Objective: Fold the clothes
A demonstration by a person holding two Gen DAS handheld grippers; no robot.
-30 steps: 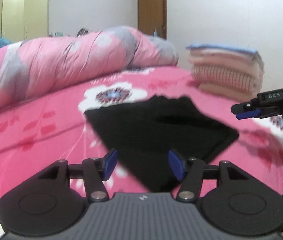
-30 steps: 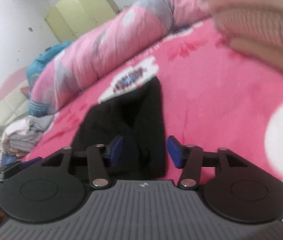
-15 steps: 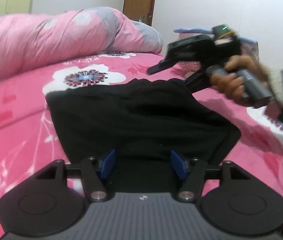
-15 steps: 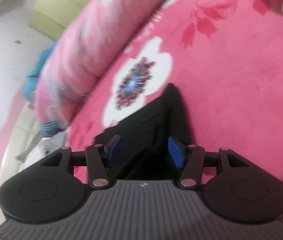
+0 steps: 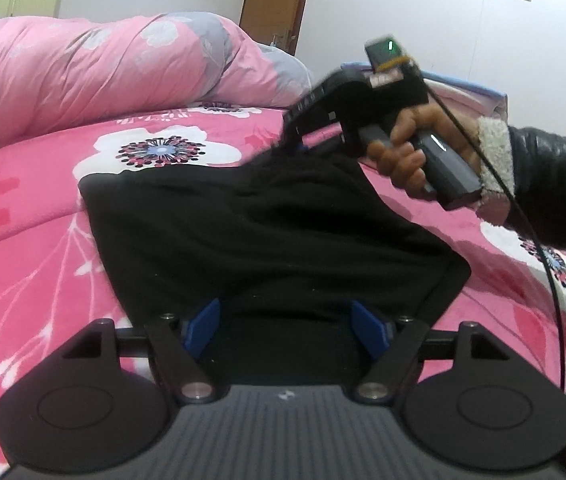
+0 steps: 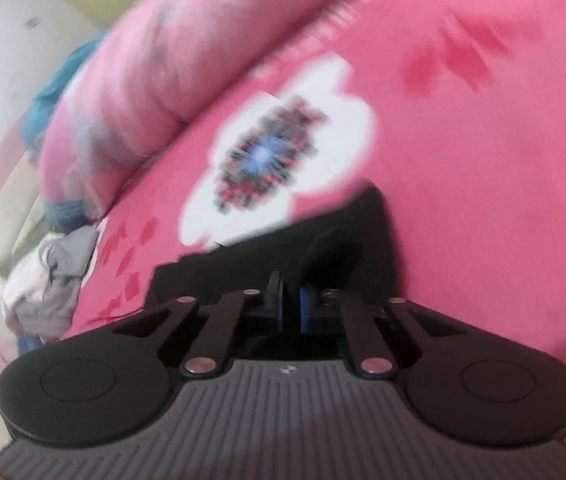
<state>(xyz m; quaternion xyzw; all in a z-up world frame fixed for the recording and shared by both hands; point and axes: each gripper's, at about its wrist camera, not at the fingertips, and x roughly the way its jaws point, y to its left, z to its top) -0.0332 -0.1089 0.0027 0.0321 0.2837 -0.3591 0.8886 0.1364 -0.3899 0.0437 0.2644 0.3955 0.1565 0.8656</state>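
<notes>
A black garment point(image 5: 267, 232) lay spread on the pink flowered bed point(image 5: 35, 248), near its front edge, already a compact four-sided shape with straight left and near edges and one raised fold running across its middle. It looked partly folded rather than finished: the far right corner was lifted off the bed.

That corner was in the right gripper point(image 6: 291, 308), whose blue fingers point(image 6: 307, 310) were closed almost together with black cloth pinched between them. The person's hand point(image 5: 407, 152) gripped its handle above the garment's far edge.

The left gripper point(image 5: 285, 330) hung low over the near edge with its fingers point(image 5: 203, 326) wide apart and holding nothing; black cloth lay under and between them, but whether they touched it I could not tell.

Behind the right gripper, by the wall, a stack of pale folded clothes point(image 5: 471, 96) sat on the bed, so some pieces appeared done. Off the far side a crumpled grey and white heap point(image 6: 43, 280) looked unfolded, so more probably remained. A rolled pink quilt point(image 5: 103, 76) lay along the back.
</notes>
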